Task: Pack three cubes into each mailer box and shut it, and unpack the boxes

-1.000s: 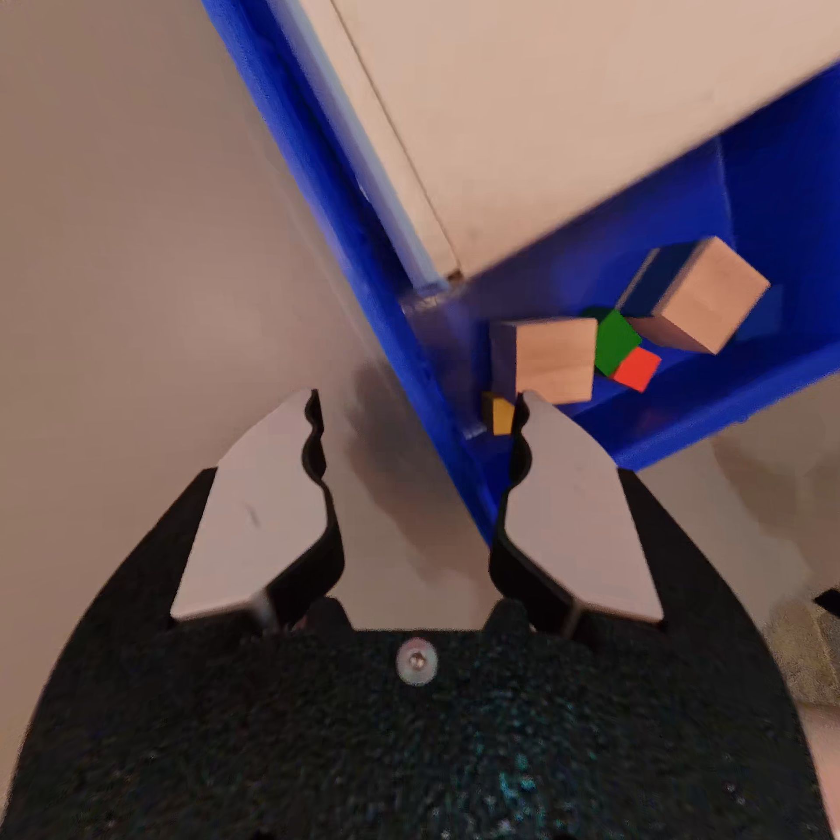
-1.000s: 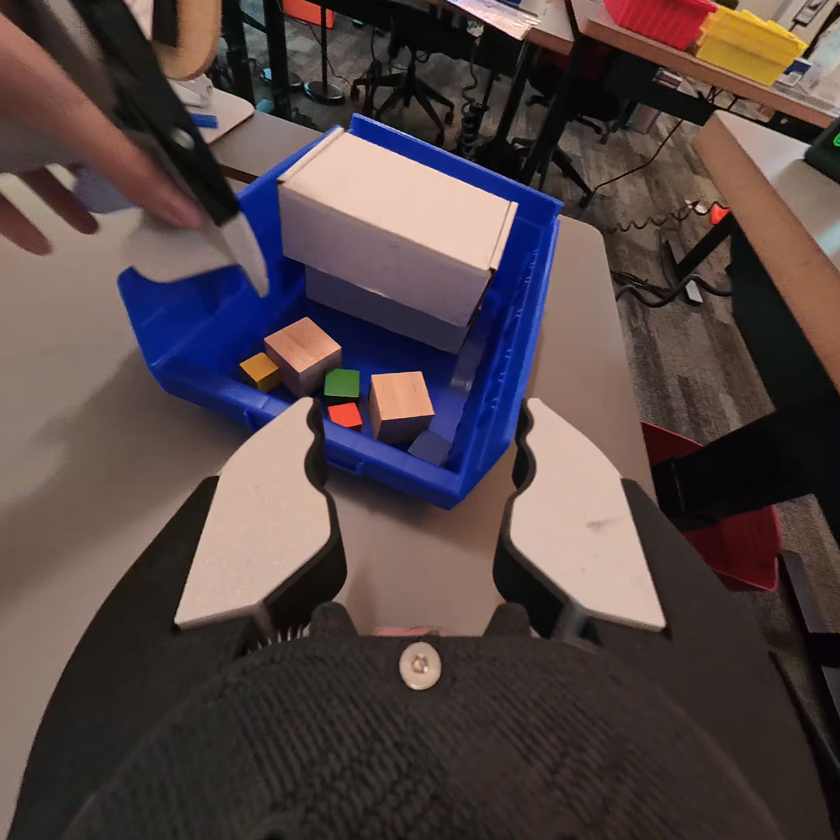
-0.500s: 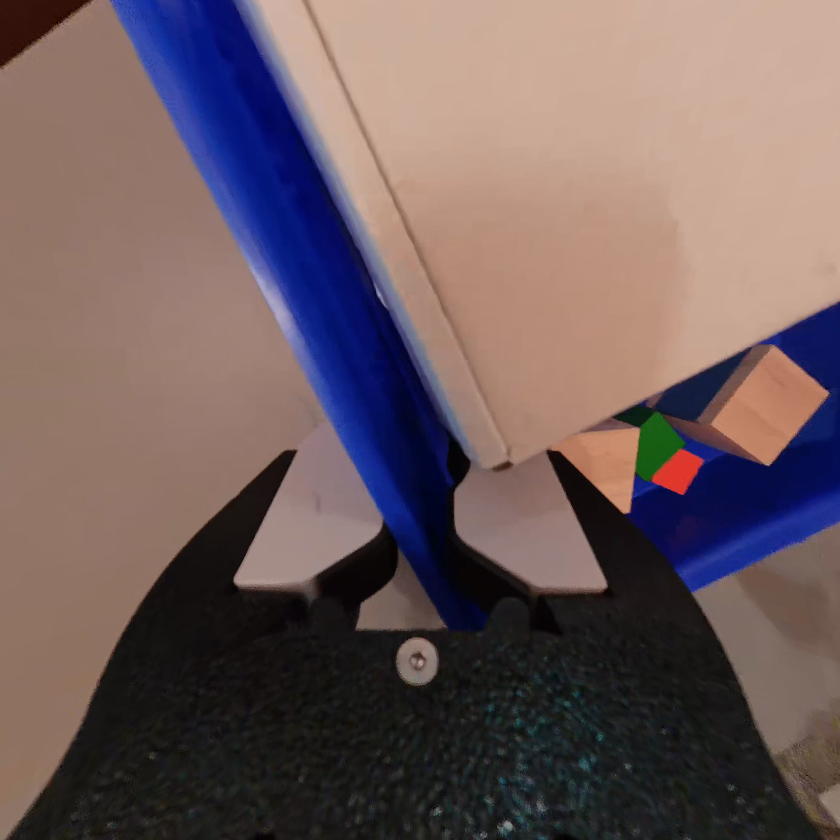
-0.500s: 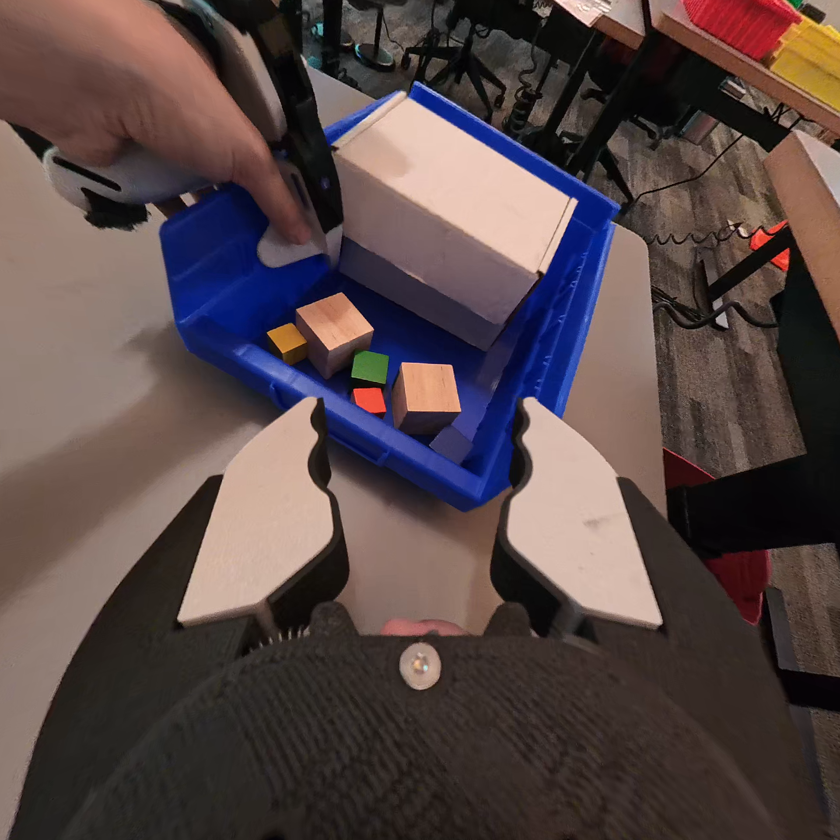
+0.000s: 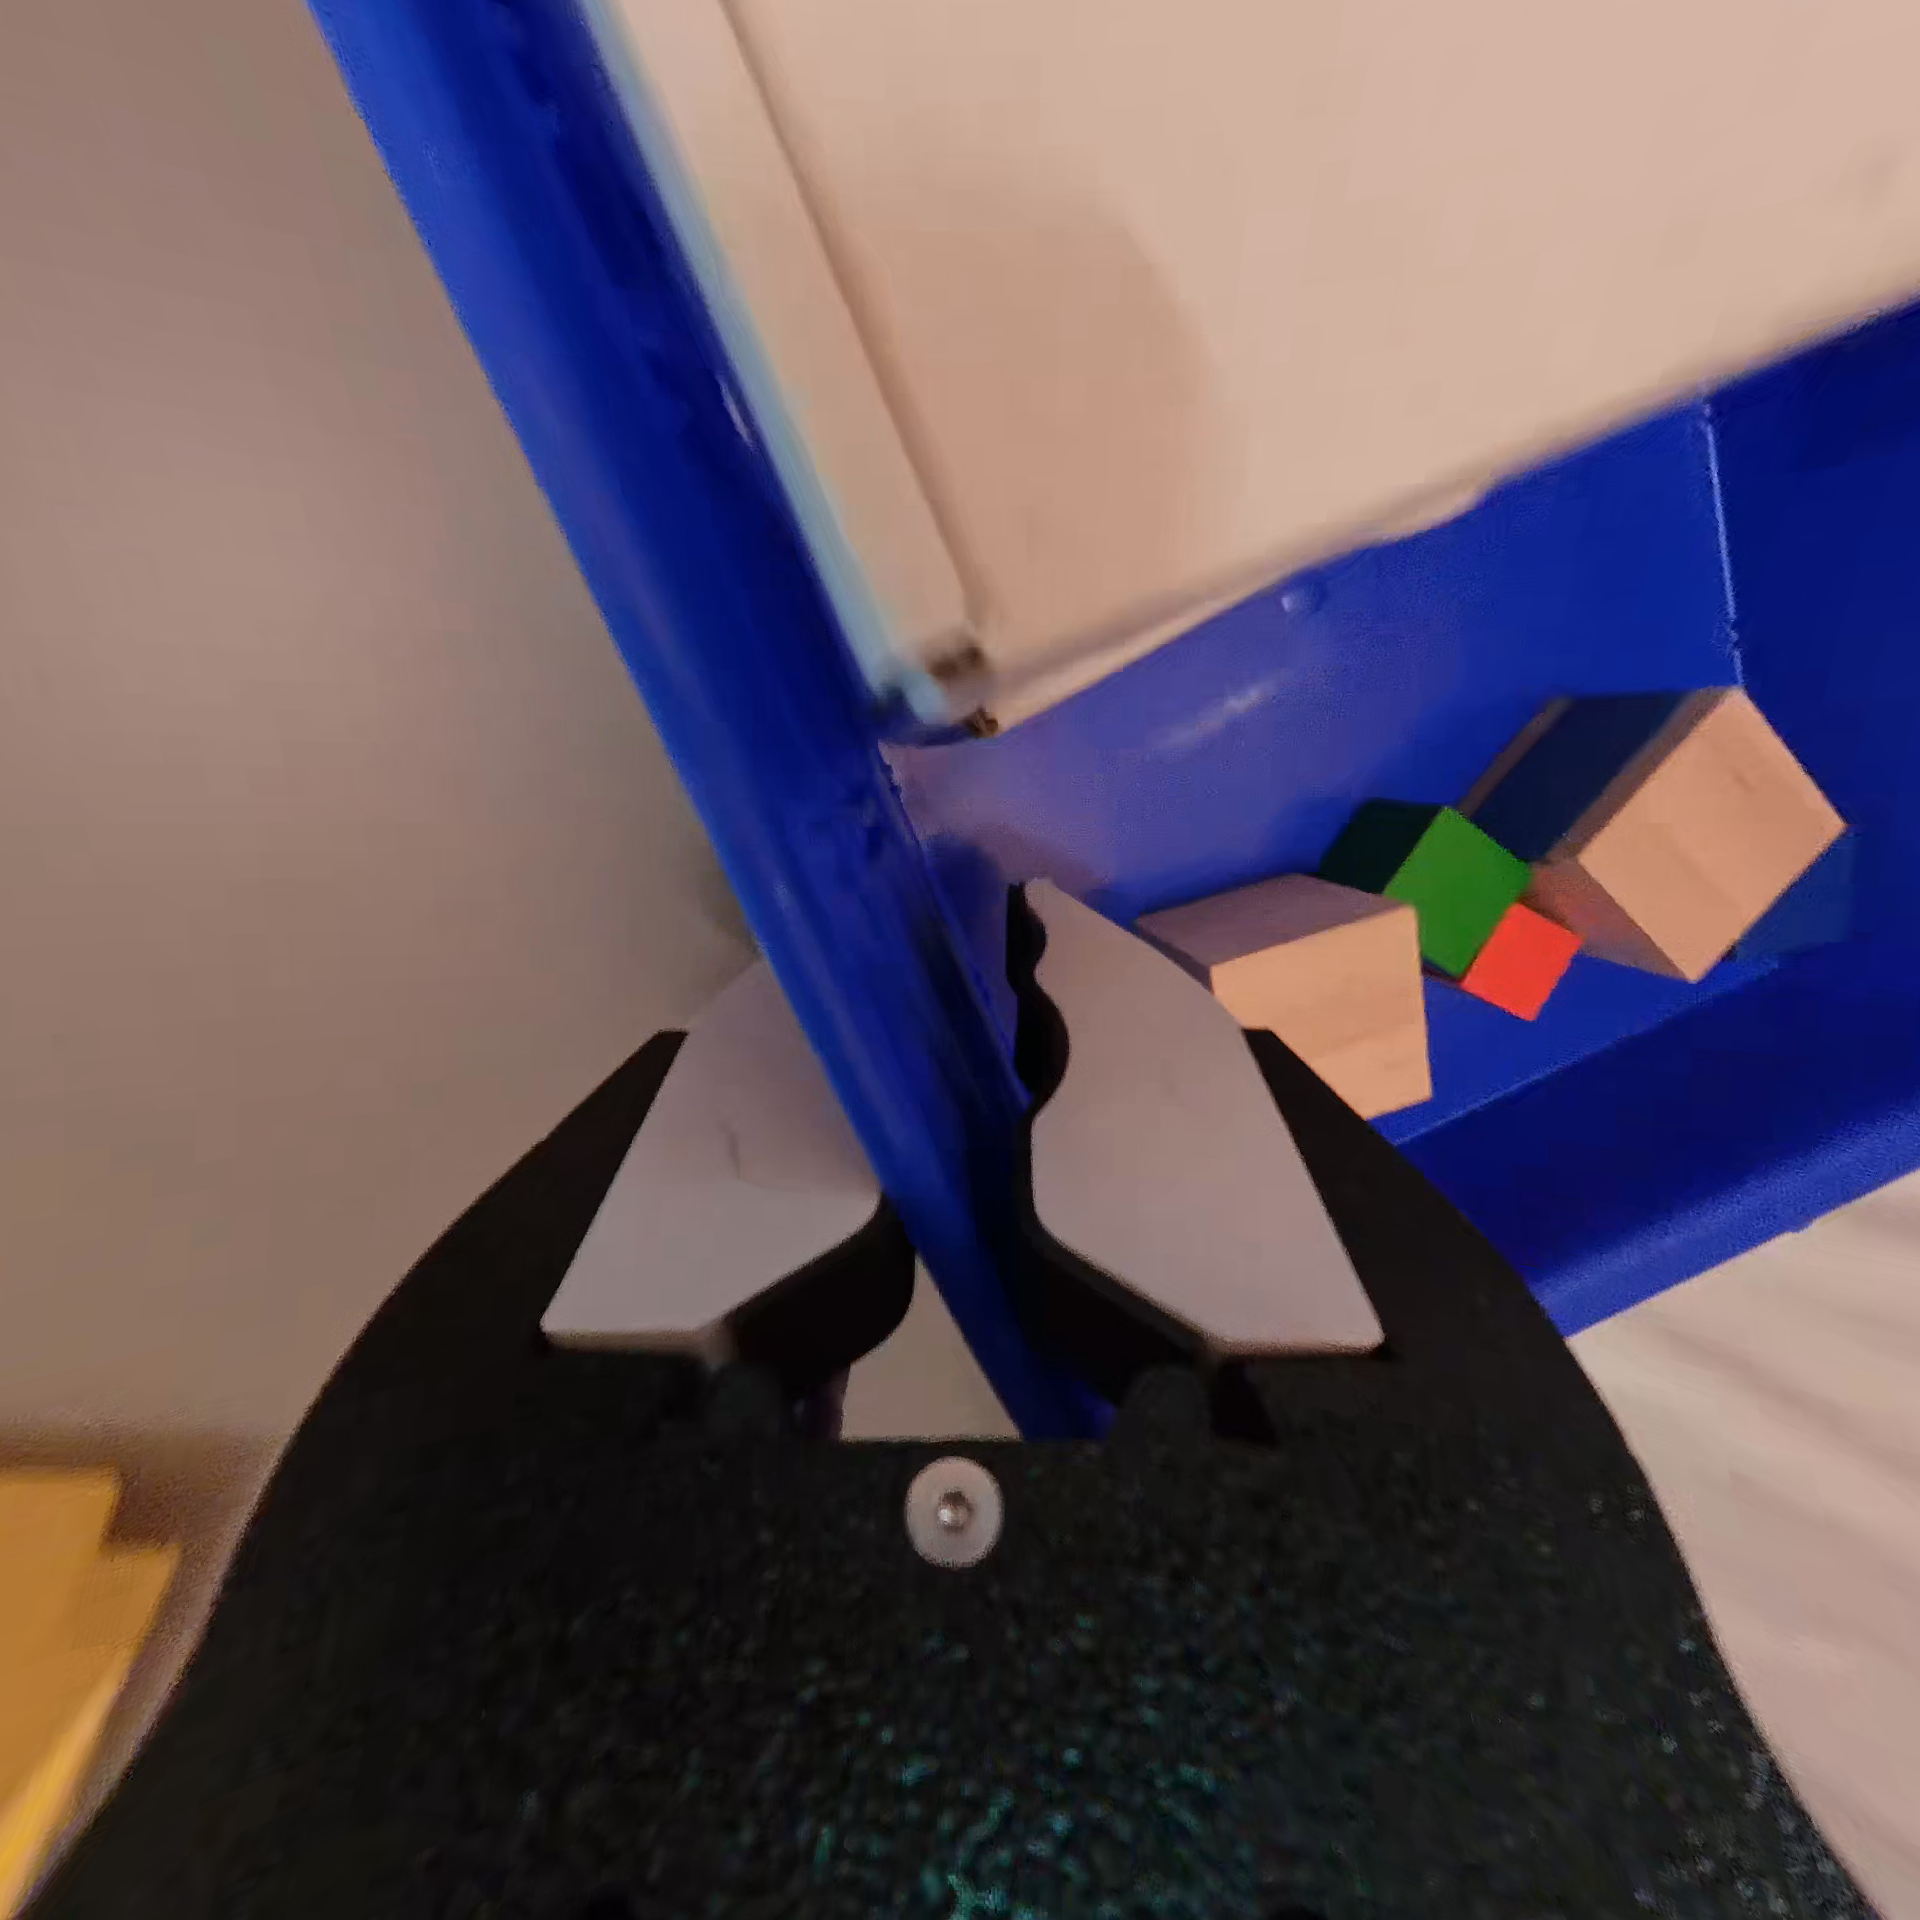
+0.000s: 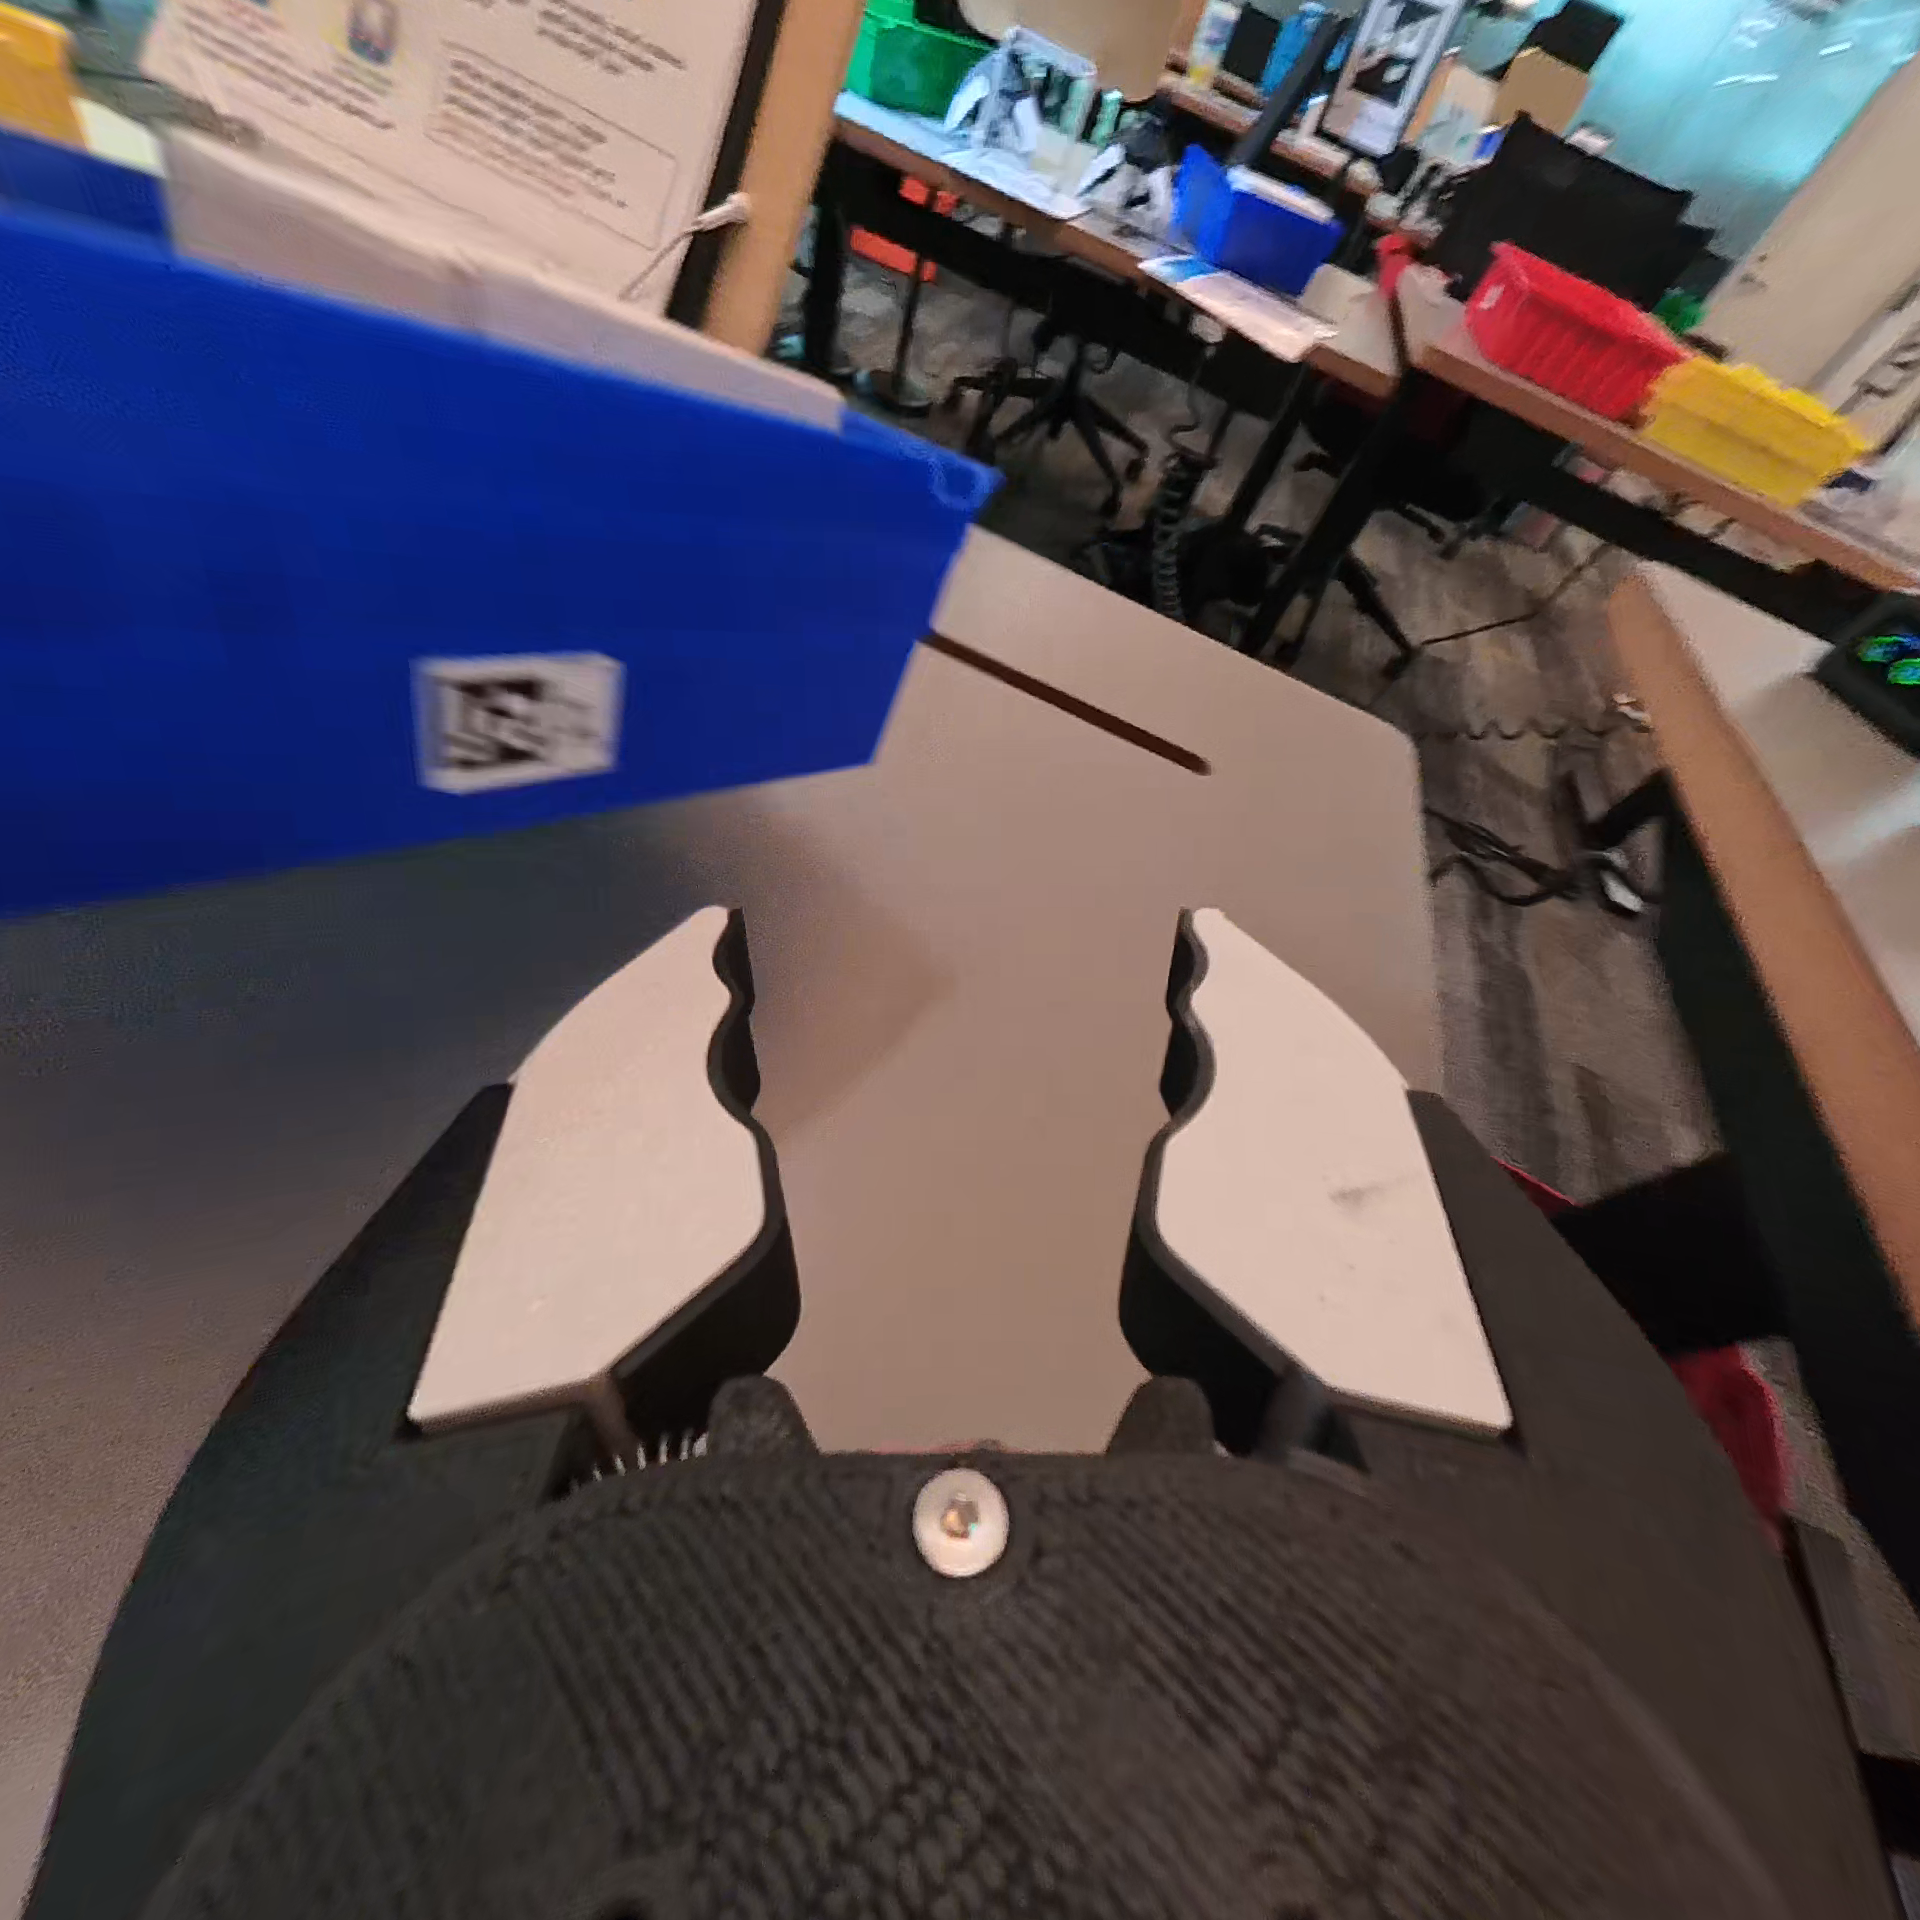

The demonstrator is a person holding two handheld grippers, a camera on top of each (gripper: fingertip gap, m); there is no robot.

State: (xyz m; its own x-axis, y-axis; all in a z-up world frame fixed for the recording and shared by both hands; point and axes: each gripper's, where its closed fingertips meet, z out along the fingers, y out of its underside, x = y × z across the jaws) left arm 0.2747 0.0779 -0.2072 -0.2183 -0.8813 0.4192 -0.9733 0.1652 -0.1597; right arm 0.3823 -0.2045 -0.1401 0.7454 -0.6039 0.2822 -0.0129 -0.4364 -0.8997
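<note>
- Our left gripper [image 5: 935,997] has its fingers clamped on the blue bin [image 5: 665,582] wall.
- Inside, a white mailer box [image 5: 1299,312] at twelve o'clock; wooden [image 5: 1320,997], green [image 5: 1455,894], red [image 5: 1522,961] cubes at three.
- Our right gripper [image 6: 961,1023] has fingers apart over the bench [image 6: 1091,831].
- A blurred sticker [image 6: 516,720] on the bin at ten o'clock; the bin's contents are mostly hidden here.

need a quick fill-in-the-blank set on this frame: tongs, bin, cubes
1. The left tongs are shut on the side wall of the ____ bin.
2. The right tongs are ____ and hold nothing.
3. Between the two plain wooden cubes in the bin, the green cube sits next to a ____ cube.
4. The white mailer box lies ____ the bin.

Missing words: blue; open; red; inside
</note>
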